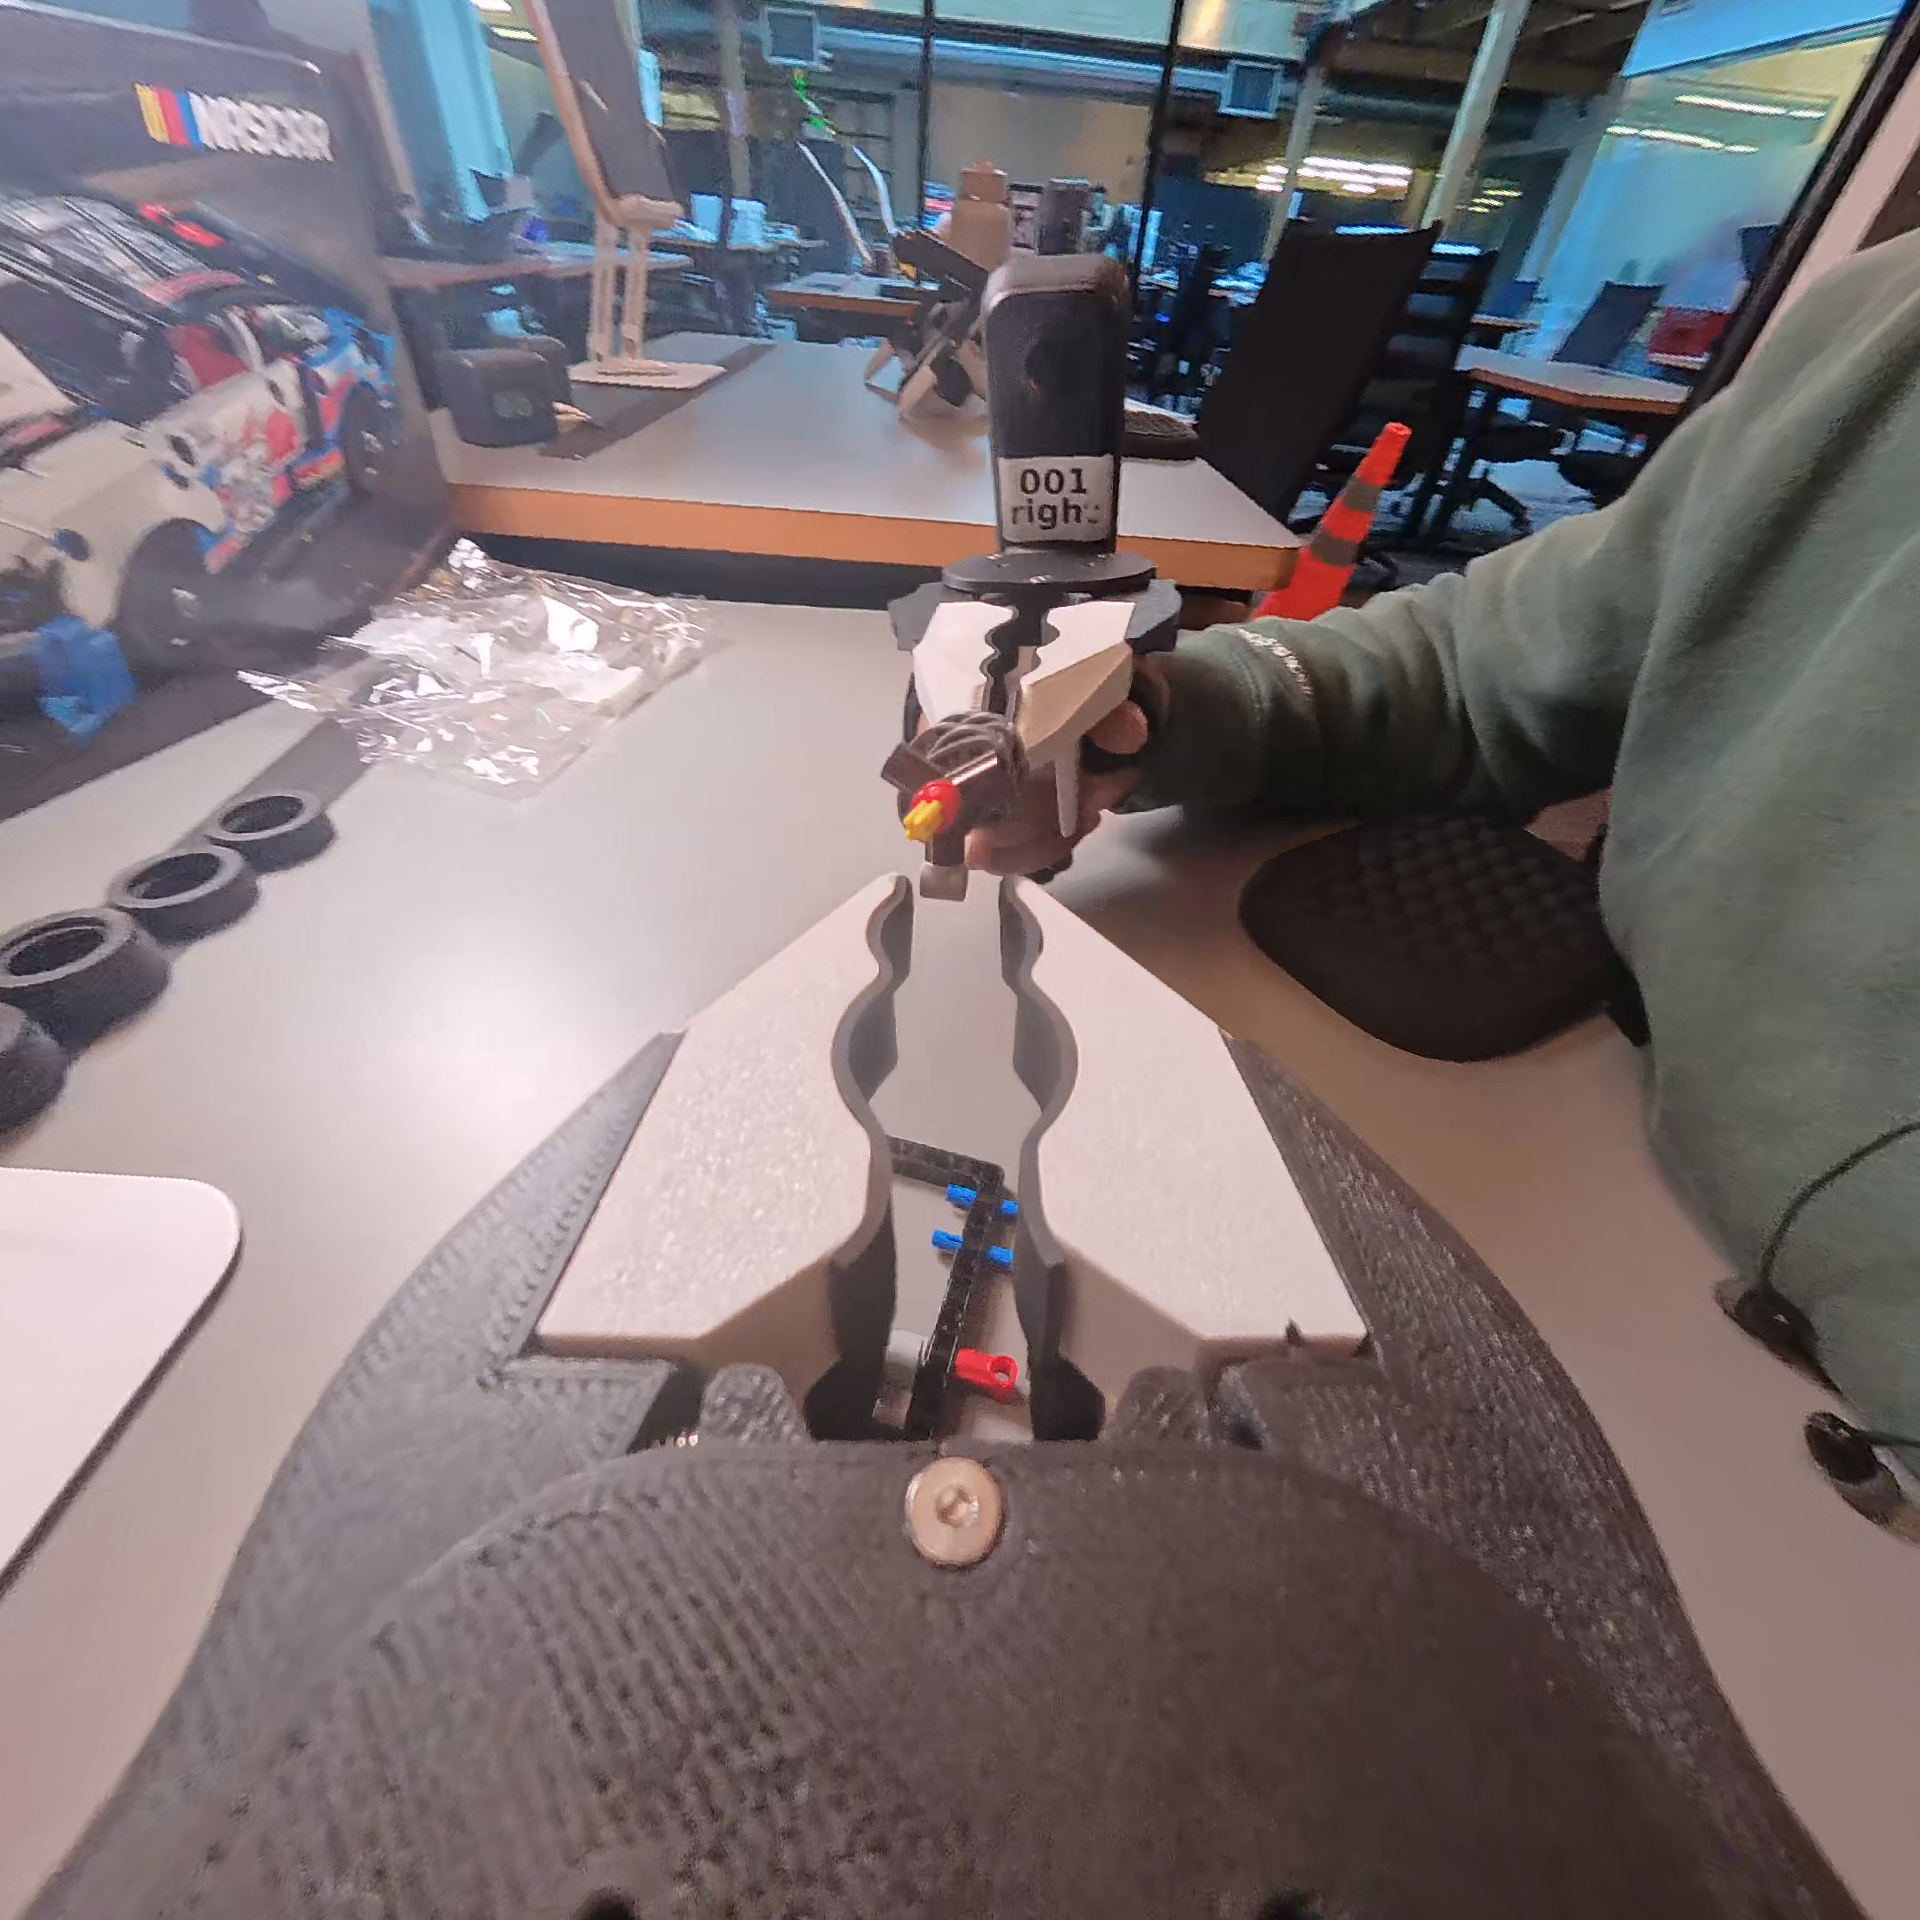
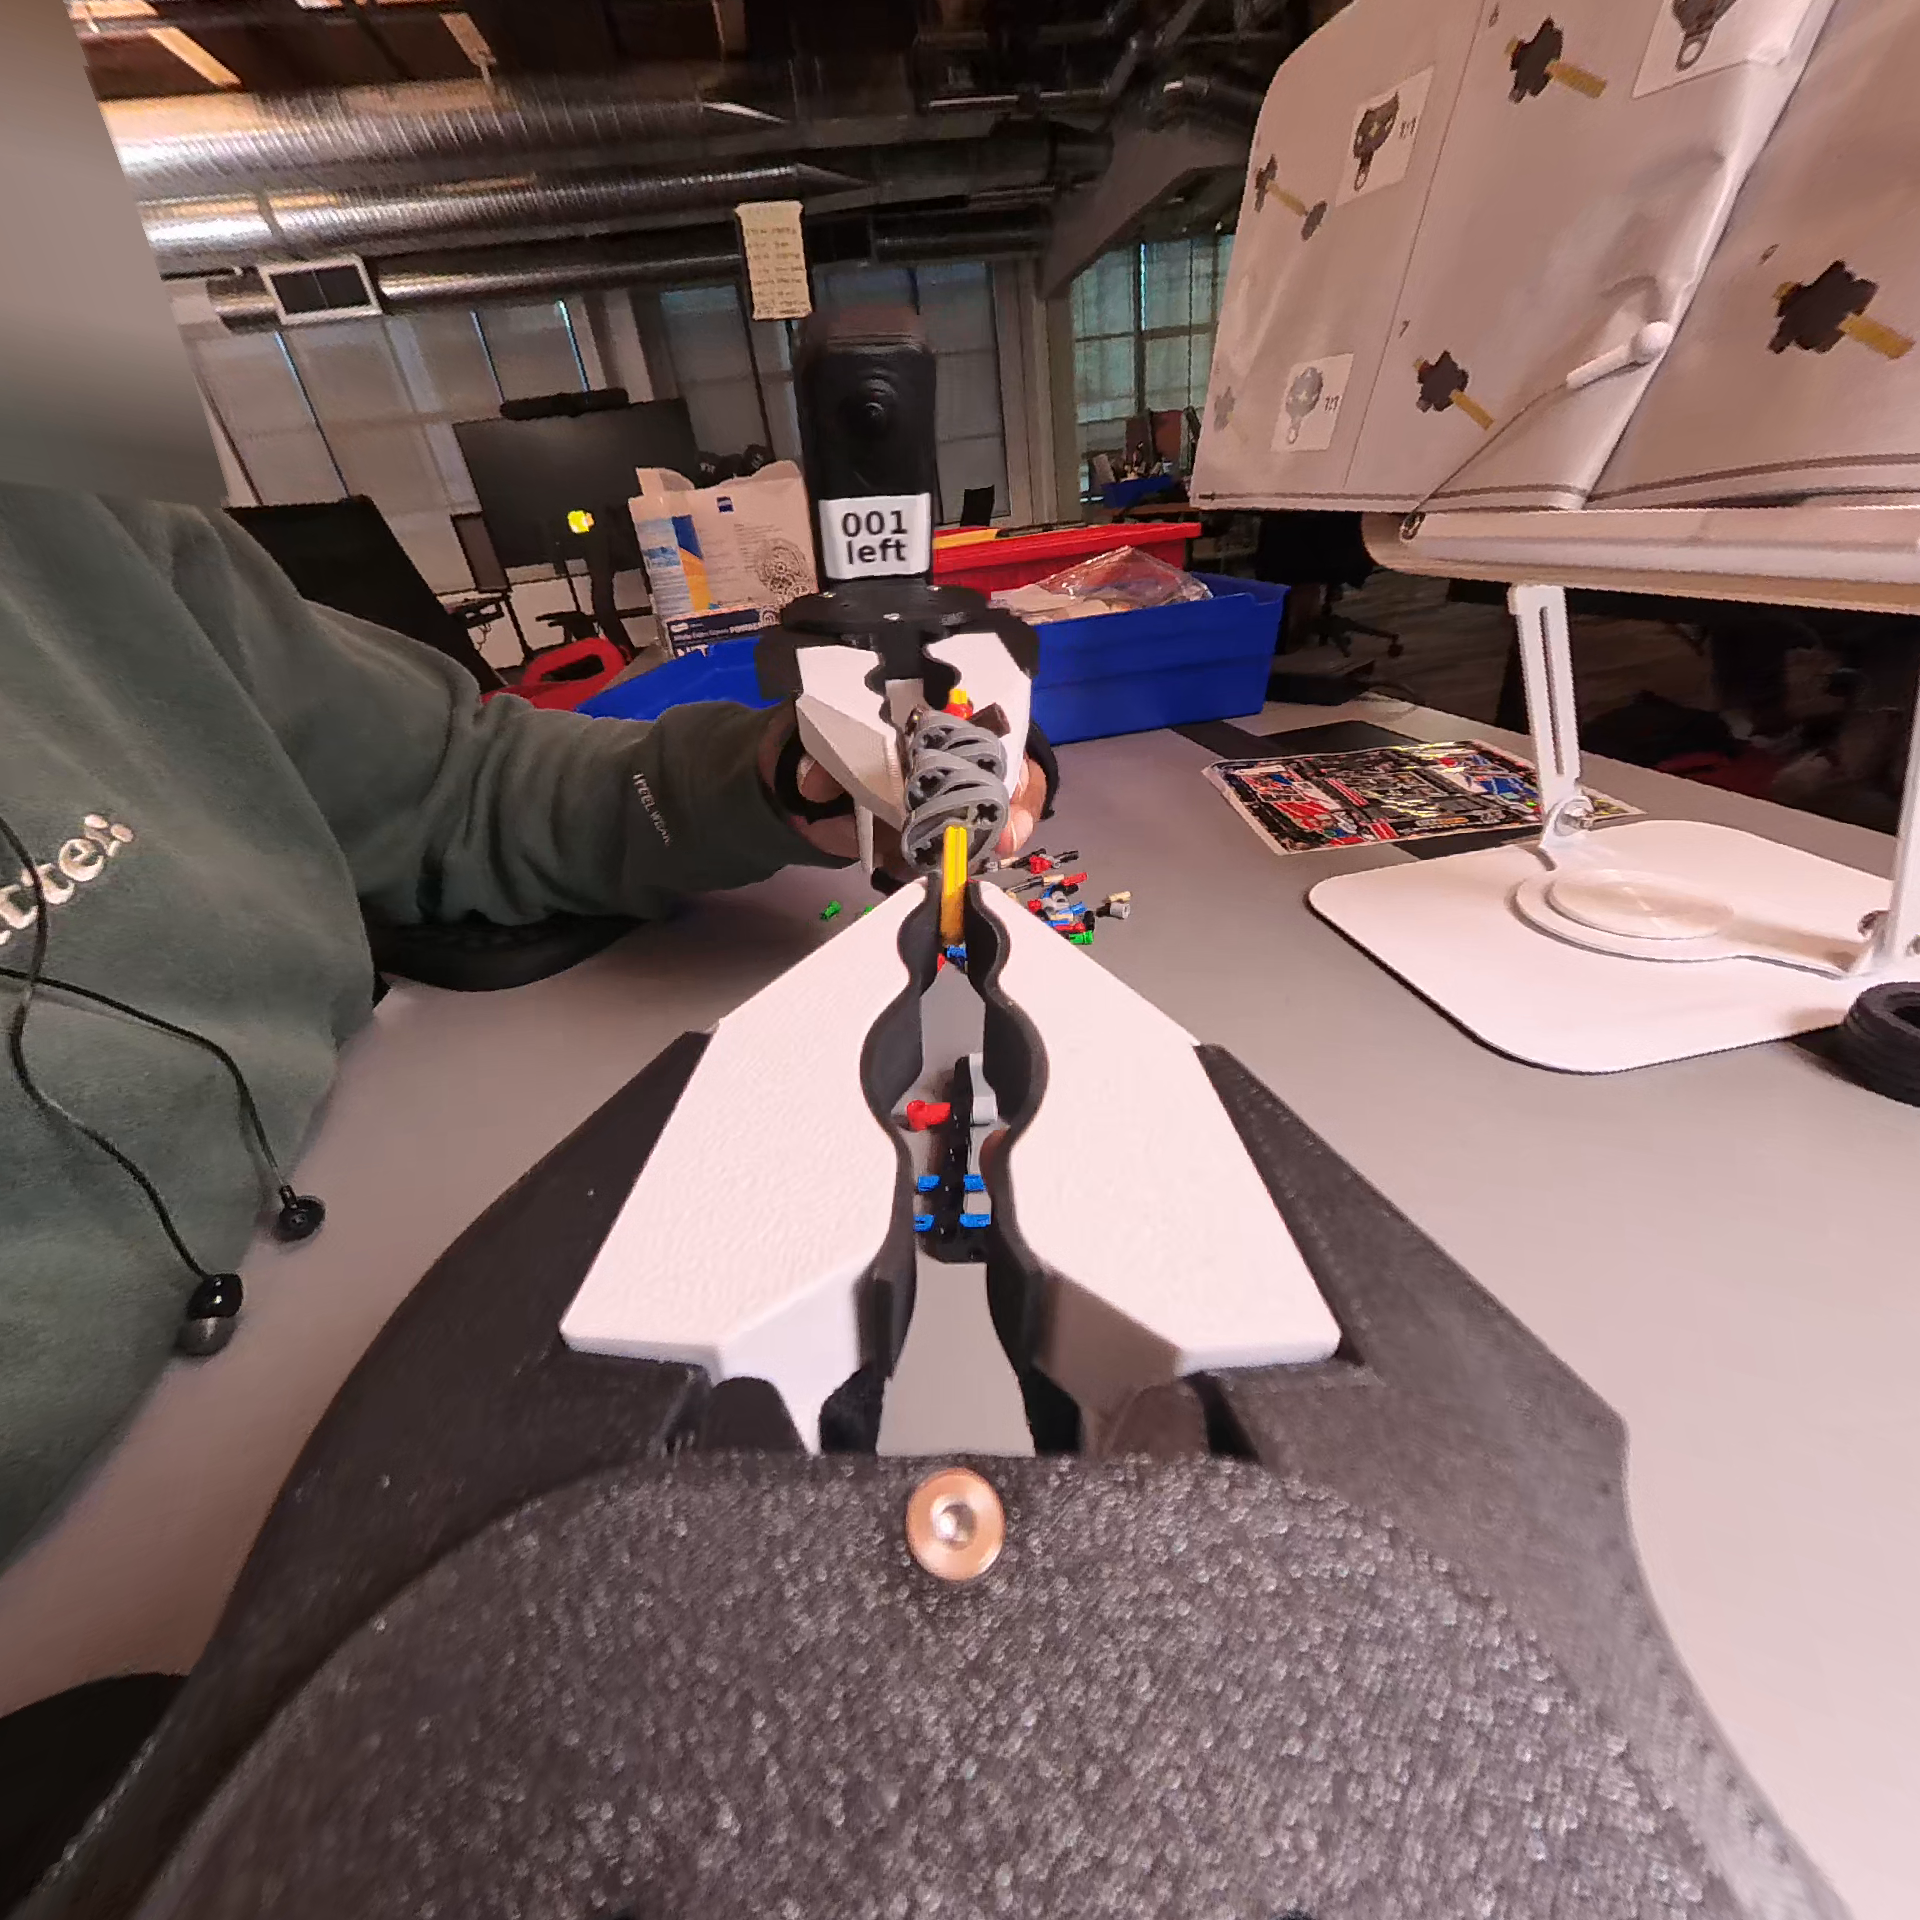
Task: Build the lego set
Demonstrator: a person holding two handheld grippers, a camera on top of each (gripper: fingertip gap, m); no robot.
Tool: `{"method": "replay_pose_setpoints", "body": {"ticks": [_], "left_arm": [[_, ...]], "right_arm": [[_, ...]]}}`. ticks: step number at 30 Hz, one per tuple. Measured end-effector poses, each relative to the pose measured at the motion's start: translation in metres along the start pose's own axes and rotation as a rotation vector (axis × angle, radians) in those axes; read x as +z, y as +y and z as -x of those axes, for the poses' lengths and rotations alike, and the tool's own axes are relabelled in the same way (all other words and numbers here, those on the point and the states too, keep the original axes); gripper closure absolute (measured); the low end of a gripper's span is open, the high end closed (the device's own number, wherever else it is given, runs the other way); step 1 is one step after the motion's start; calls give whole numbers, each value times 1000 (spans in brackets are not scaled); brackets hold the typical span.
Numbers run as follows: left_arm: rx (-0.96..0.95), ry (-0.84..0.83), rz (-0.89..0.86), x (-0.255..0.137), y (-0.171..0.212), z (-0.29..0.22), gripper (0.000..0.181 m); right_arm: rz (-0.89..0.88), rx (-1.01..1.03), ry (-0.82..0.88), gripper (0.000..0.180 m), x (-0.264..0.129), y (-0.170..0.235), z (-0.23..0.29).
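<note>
In the right wrist view, my right gripper (image 2: 951, 906) is shut on a yellow axle (image 2: 952, 878) that runs into a grey gear assembly (image 2: 951, 779). In the left wrist view, this assembly (image 1: 961, 774) is dark with a red-and-yellow end and hangs at the right gripper's (image 1: 1000, 750) tips. My left gripper (image 1: 953, 896) faces it just below, jaws a little apart, with the assembly's small grey end piece (image 1: 943, 883) between the tips. The left gripper (image 2: 906, 854) shows behind the gears. A black frame with blue and red pins (image 1: 961, 1278) (image 2: 951, 1174) lies on the table below.
Several black tyres (image 1: 182, 888), a plastic bag (image 1: 499, 675) and the set's box (image 1: 177, 364) are on the left. Loose small pieces (image 2: 1070, 899), a sticker sheet (image 2: 1371, 795), blue bins (image 2: 1143, 634) and a white stand (image 2: 1600, 935) with the instruction book (image 2: 1558, 260) are present. A person's green sleeve (image 1: 1507, 675) reaches in. Some 5 cm of space lies between my two pairs of fingers.
</note>
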State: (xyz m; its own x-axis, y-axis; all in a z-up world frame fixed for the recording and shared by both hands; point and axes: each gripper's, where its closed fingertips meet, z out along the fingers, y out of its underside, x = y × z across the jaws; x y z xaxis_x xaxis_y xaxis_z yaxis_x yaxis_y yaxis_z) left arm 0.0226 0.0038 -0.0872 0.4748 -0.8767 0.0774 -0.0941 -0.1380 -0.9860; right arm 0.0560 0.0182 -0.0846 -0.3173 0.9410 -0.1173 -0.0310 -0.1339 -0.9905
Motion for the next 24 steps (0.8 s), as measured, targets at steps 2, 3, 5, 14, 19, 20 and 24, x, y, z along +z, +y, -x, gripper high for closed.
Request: {"method": "replay_pose_setpoints", "body": {"ticks": [2, 3, 5, 14, 19, 20, 24], "left_arm": [[17, -53, -13, -2, -2, 2, 165], [29, -83, -17, -2, -3, 3, 164], [62, -136, -25, -4, -3, 4, 163], [236, -431, -70, -12, -15, 16, 160], [348, -537, -78, -12, -26, 15, 162], [363, -553, -82, -13, -28, 15, 163], [404, -569, -83, -13, -32, 13, 166]], "right_arm": [[-4, 3, 7, 178, 1, 0, 0], [-5, 2, 9, 178, 1, 0, 0], [-6, 3, 12, 178, 2, 0, 1], [-103, 131, 47, 178, 4, -10, -5], [-207, 275, 29, 178, 6, -23, -4], [-219, 300, 19, 178, 7, -24, -3], [-249, 390, -6, 178, 9, -24, -2]]}}
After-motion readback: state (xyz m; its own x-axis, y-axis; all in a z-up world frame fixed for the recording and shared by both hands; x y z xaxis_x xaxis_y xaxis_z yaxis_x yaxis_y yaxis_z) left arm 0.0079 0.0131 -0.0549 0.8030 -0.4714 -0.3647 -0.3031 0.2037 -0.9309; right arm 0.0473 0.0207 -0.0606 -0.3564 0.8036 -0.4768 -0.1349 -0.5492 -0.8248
